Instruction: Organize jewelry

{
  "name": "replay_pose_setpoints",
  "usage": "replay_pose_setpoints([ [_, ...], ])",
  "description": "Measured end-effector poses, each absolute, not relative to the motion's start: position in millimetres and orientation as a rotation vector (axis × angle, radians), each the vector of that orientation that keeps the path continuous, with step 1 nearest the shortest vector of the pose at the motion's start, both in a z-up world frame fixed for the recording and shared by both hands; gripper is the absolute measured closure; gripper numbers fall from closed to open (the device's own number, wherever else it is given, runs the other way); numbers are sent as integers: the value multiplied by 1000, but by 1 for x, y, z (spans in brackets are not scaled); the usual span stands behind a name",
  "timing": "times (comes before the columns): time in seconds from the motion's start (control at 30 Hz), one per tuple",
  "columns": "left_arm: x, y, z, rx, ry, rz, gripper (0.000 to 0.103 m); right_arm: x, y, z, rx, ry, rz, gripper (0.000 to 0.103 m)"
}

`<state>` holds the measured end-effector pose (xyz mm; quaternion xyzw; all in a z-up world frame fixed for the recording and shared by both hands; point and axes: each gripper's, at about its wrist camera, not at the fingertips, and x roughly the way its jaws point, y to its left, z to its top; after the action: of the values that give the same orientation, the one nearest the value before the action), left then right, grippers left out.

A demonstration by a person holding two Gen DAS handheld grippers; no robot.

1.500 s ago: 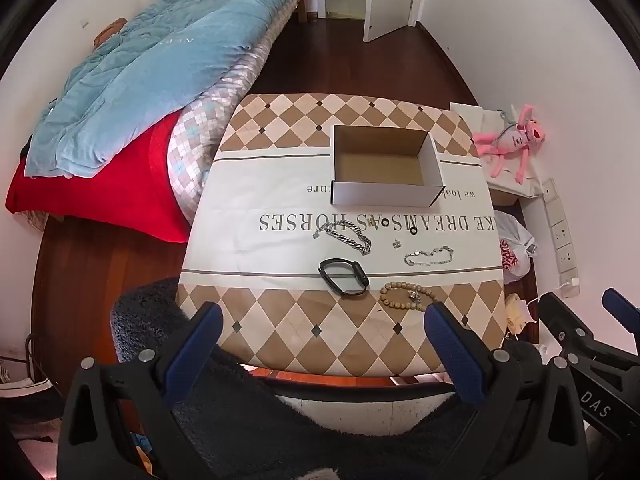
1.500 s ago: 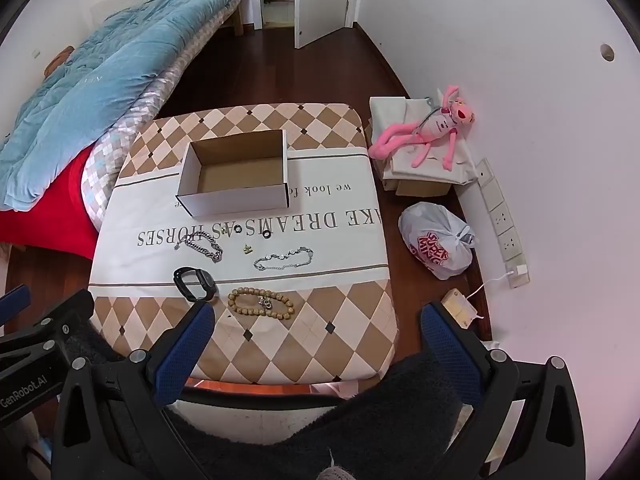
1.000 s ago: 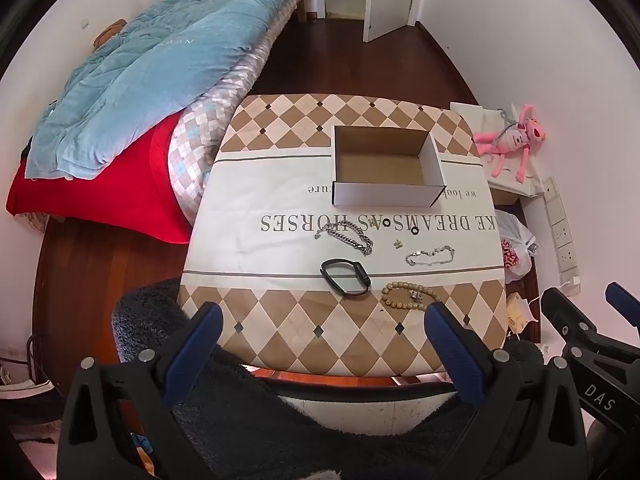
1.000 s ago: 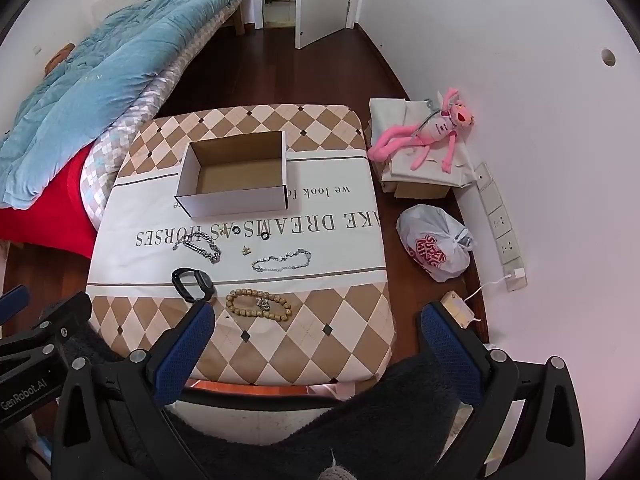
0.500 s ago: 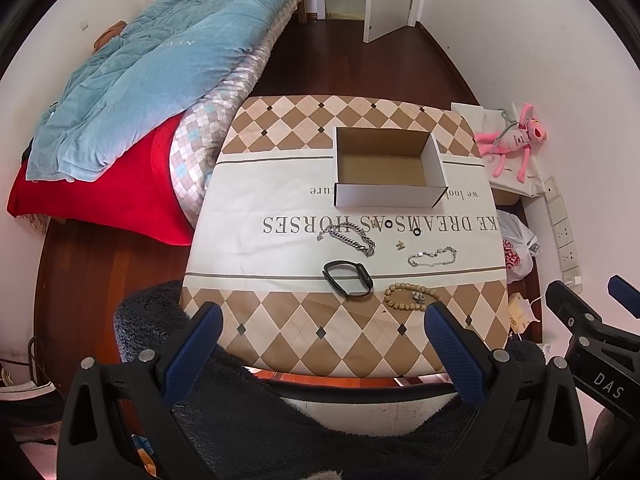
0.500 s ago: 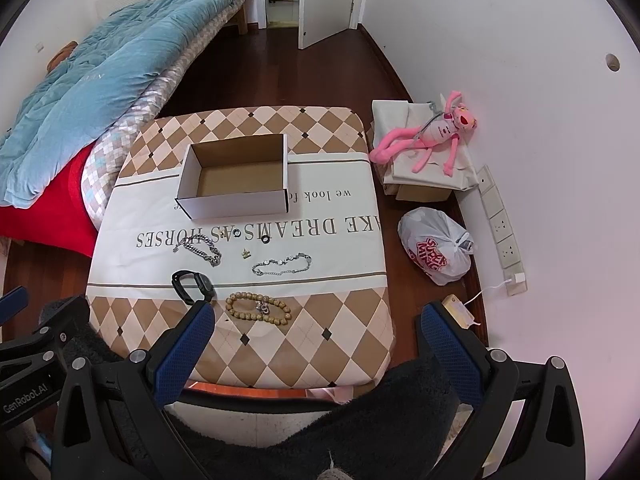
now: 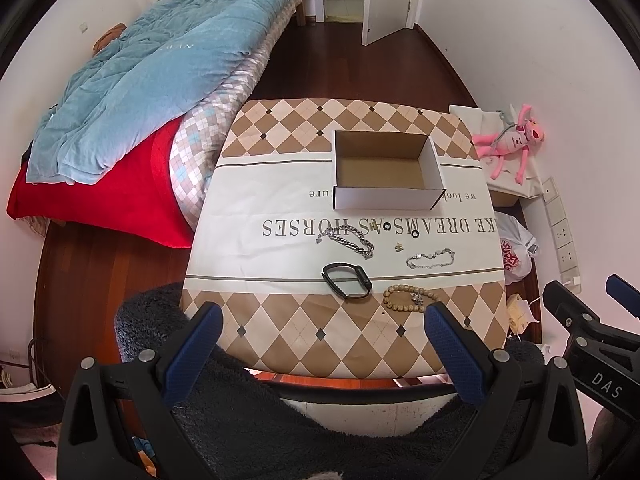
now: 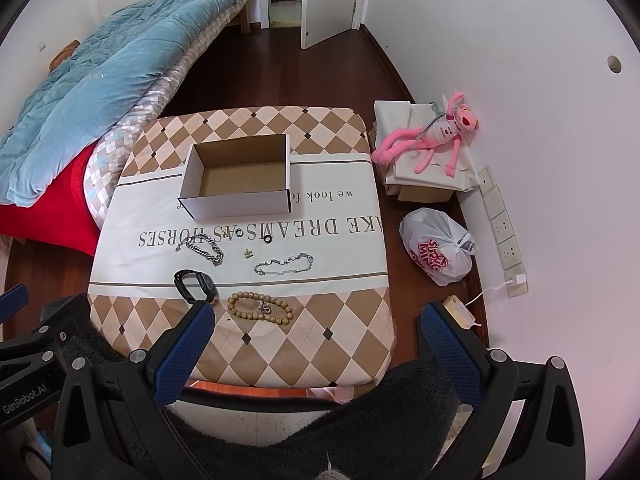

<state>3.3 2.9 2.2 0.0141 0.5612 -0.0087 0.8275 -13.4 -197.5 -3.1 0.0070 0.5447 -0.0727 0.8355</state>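
An empty white cardboard box (image 7: pixel 386 168) (image 8: pixel 240 178) stands on the table's far half. In front of it lie a chunky silver chain (image 7: pixel 348 236) (image 8: pixel 202 245), two small black rings (image 7: pixel 387 226) (image 8: pixel 267 239), a tiny gold charm (image 7: pixel 398 247), a thin silver bracelet (image 7: pixel 430 259) (image 8: pixel 284 264), a black wristband (image 7: pixel 346 281) (image 8: pixel 195 286) and a wooden bead bracelet (image 7: pixel 408 299) (image 8: pixel 259 308). My left gripper (image 7: pixel 320 320) and right gripper (image 8: pixel 316 322) are both open and empty, held high above the table's near edge.
The table (image 7: pixel 280 208) wears a checked cloth with printed words. A bed with a blue quilt (image 7: pixel 160 64) stands to the left. A pink plush toy (image 8: pixel 436 132) and a white plastic bag (image 8: pixel 438 250) lie on the floor to the right by the wall.
Both grippers have drifted slightly, so the table sits a little lower in view. Nothing on the table has moved. Both stay open.
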Motion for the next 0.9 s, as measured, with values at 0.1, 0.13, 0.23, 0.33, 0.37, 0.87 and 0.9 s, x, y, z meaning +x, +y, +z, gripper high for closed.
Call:
replay_pose_setpoints([
  [0.1,4,3,2,29,1192,-20,0,-14,-198,-2,15,1154,-153,0],
  [0.13,3,3,2,28,1191,-20,0,-14,-197,-2,14,1153,-153,0],
  [0.23,3,3,2,28,1191,-20,0,-14,-199,-1,15,1152,-154,0],
  [0.33,4,3,4,29,1190,-20,0,-14,-199,0,15,1150,-154,0],
  [0.37,4,3,4,28,1190,-20,0,-12,-199,0,16,1149,-154,0],
  [0.87,6,2,8,28,1187,-21,0,-12,-199,1,19,1145,-152,0],
  [0.9,7,1,9,28,1187,-20,0,-15,-199,2,21,1144,-152,0],
])
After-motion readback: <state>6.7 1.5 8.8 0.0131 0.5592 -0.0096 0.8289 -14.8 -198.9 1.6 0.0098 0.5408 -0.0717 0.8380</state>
